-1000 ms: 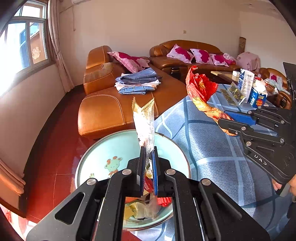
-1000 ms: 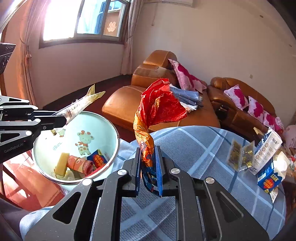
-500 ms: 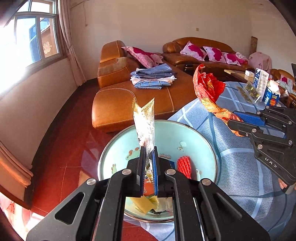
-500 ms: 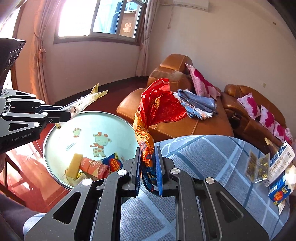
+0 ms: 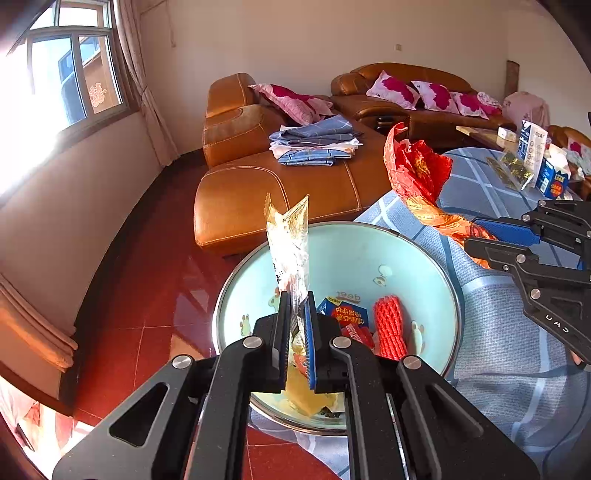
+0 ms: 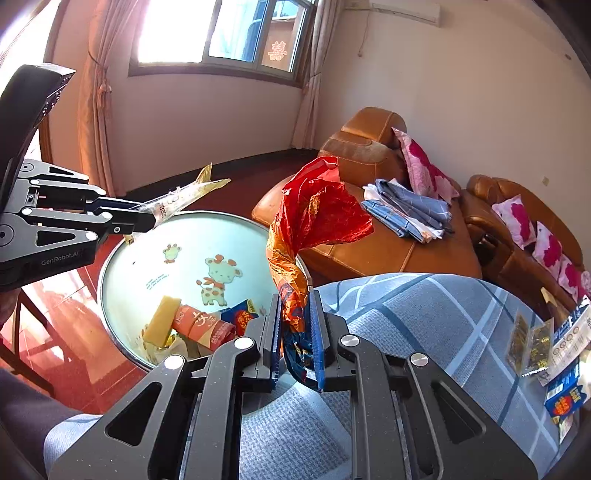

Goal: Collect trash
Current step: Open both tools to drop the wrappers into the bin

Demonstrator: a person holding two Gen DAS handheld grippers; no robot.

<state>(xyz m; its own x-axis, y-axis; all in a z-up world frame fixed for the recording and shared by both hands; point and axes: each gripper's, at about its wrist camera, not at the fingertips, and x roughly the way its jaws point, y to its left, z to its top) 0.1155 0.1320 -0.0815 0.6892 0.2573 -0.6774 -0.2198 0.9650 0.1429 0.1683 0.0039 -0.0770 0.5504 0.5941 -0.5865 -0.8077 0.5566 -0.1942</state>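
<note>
- Left wrist view: looks forward along my left gripper (image 5: 296, 332), angled down, close over the basin (image 5: 454, 295), facing the sofa (image 5: 258, 206) and window (image 5: 74, 81).
- My right gripper (image 5: 491, 234) enters this view from the right edge.
- Right wrist view: looks forward along my right gripper (image 6: 295, 332), from above the table (image 6: 424, 314), facing the window (image 6: 221, 33) wall; basin (image 6: 110, 258) near, to the left.
- My left gripper (image 6: 140, 221) shows at its left edge.
- Shared: basin, sofa (image 6: 369, 254), table (image 5: 498, 332), window, each other's gripper.
</note>
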